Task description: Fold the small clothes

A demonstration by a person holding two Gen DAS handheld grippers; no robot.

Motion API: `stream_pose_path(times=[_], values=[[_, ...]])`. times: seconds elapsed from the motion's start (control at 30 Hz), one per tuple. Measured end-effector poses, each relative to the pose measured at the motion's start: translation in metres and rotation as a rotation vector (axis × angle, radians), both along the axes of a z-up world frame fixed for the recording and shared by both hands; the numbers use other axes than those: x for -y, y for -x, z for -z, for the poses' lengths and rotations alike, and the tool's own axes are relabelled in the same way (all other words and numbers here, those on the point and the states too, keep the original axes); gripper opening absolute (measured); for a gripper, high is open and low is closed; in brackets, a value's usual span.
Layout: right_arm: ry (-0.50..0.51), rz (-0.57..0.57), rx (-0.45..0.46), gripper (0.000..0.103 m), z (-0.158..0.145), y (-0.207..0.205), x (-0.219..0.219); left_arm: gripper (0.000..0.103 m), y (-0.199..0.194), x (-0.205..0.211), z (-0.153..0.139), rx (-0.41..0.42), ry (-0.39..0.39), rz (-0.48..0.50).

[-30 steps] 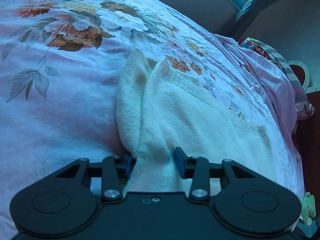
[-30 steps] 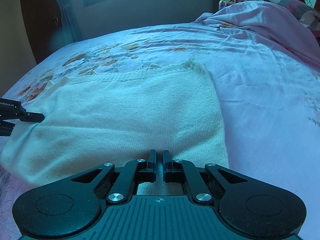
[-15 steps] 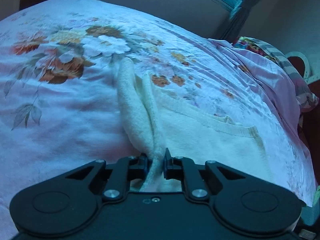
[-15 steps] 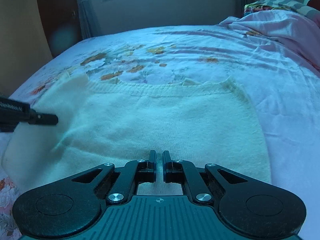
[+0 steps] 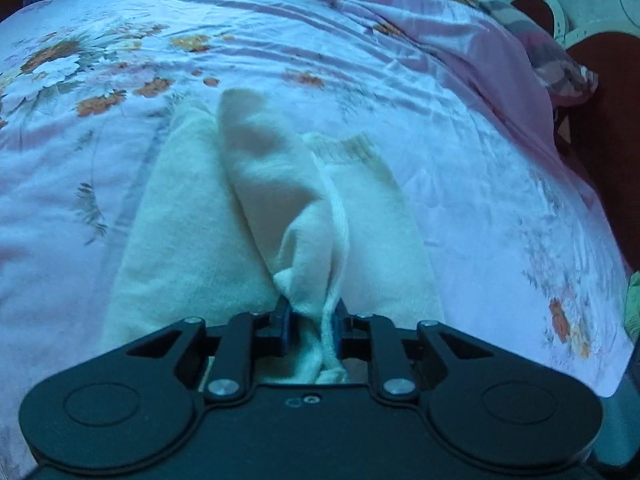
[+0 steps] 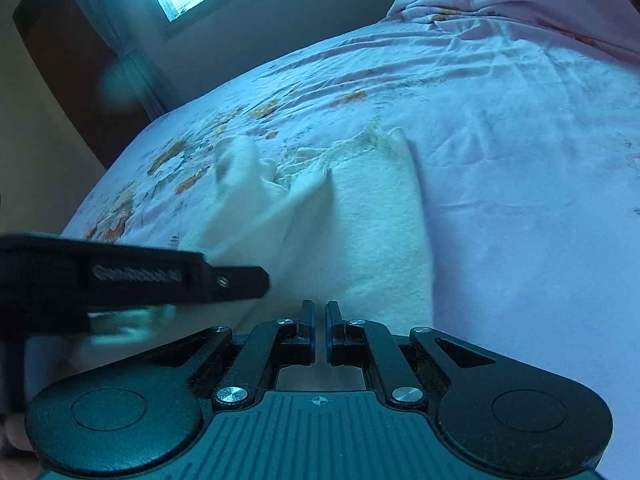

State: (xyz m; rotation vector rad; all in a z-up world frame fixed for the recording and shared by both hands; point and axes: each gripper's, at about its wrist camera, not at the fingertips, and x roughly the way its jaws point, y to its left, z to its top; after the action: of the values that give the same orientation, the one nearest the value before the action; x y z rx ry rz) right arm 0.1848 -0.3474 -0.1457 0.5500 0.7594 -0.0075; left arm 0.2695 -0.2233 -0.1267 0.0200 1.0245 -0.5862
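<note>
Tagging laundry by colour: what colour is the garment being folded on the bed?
Cream-white, plain knit garment; clearest in the left wrist view.

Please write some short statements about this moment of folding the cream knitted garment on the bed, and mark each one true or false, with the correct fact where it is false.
1. A bunched part of the cream garment sits between the fingers of the left gripper. True; its jaws are opening at this moment.
2. The right gripper stands wide open. False: its fingers are nearly together.
3. The garment lies on a plain white sheet. False: the bed cover is pale pink with printed flowers.
4. In the right wrist view, the left gripper comes in from the left, over the garment. True.
5. The garment lies perfectly flat. False: one part is lifted up into a fold above the rest.
</note>
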Motion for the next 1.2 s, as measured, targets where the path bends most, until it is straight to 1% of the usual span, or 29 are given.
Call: stream_pose_path(times=[0.03,0.07,0.13,0.17,0.2,0.27,0.33,0.4,0.47,0.5,0.53,0.57,0.6,0.63,0.67,0.7,0.73,0.77,0.8,0.87,0.93,1.03,1.07,1.13,1.17,1.2], values=[[-0.006,0.002,0.003,0.004,-0.001,0.003,0.003,0.019,0.002,0.002,0.001,-0.012,-0.002,-0.002],[-0.018,0.001,0.008,0.004,-0.001,0.007,0.006,0.020,0.004,-0.002,-0.002,-0.030,0.022,-0.003],[-0.042,-0.002,0.014,0.004,-0.002,0.011,0.009,0.020,0.008,-0.013,-0.016,-0.068,0.097,0.008],[-0.045,-0.005,0.019,0.004,-0.003,0.012,0.010,0.023,0.011,-0.018,-0.025,-0.058,0.114,0.007],[-0.051,-0.007,0.021,0.004,-0.003,0.012,0.010,0.025,0.016,-0.023,-0.033,-0.032,0.114,0.005],[-0.068,-0.005,0.020,0.004,-0.003,0.013,0.009,0.025,0.022,-0.034,-0.045,0.012,0.100,-0.001],[-0.102,0.003,0.022,0.004,-0.001,0.016,0.008,0.025,0.023,-0.047,-0.048,0.041,0.059,-0.028],[-0.145,0.013,0.020,0.004,-0.001,0.017,0.010,0.025,0.025,-0.060,-0.043,0.069,0.008,-0.060],[-0.161,0.013,0.024,0.005,-0.001,0.015,0.010,0.025,0.029,-0.073,-0.035,0.084,-0.024,-0.087],[-0.157,0.012,0.020,0.017,-0.002,0.013,0.009,0.025,0.033,-0.078,-0.029,0.097,-0.042,-0.097],[-0.151,0.017,0.019,0.033,-0.002,0.011,0.008,0.025,0.038,-0.081,-0.023,0.116,-0.069,-0.102],[-0.152,0.024,0.025,0.074,-0.002,0.010,0.008,0.025,0.040,-0.082,-0.017,0.122,-0.093,-0.096],[-0.156,0.035,0.044,0.084,-0.003,0.009,0.008,0.025,0.043,-0.083,-0.011,0.118,-0.106,-0.088],[-0.157,0.035,0.058,0.084,-0.004,0.006,0.007,0.025,0.045,-0.082,-0.004,0.106,-0.106,-0.082],[-0.146,0.030,0.049,0.084,-0.005,0.001,0.005,0.025,0.047,-0.081,0.001,0.101,-0.105,-0.074],[-0.134,0.026,0.045,0.079,-0.004,-0.005,0.003,0.025,0.050,-0.080,0.003,0.117,-0.108,-0.074],[-0.133,0.022,0.042,0.073,-0.003,-0.010,0.002,0.025,0.050,-0.079,0.003,0.123,-0.107,-0.075],[-0.133,0.020,0.032,0.061,-0.001,-0.015,0.002,0.027,0.050,-0.080,0.004,0.118,-0.098,-0.077],[-0.139,0.017,0.024,0.052,0.001,-0.021,0.001,0.028,0.048,-0.083,0.004,0.106,-0.082,-0.083],[-0.134,0.013,0.013,0.048,0.006,-0.029,0.000,0.028,0.046,-0.087,0.004,0.090,-0.059,-0.089],[-0.133,0.011,0.008,0.048,0.010,-0.035,0.000,0.029,0.045,-0.090,0.005,0.085,-0.043,-0.086],[-0.166,0.023,0.012,0.048,0.015,-0.043,0.004,0.029,0.046,-0.092,0.006,0.082,-0.031,-0.088],[-0.170,0.019,0.012,0.048,0.016,-0.046,0.004,0.031,0.046,-0.092,0.006,0.084,-0.033,-0.088],[-0.147,0.006,0.016,0.035,0.014,-0.054,0.000,0.031,0.047,-0.089,0.006,0.093,-0.045,-0.080],[-0.141,-0.004,0.016,0.023,0.013,-0.057,-0.001,0.031,0.048,-0.089,0.006,0.096,-0.049,-0.076],[-0.139,-0.007,0.019,0.022,0.012,-0.059,-0.003,0.031,0.048,-0.089,0.005,0.096,-0.048,-0.076]])
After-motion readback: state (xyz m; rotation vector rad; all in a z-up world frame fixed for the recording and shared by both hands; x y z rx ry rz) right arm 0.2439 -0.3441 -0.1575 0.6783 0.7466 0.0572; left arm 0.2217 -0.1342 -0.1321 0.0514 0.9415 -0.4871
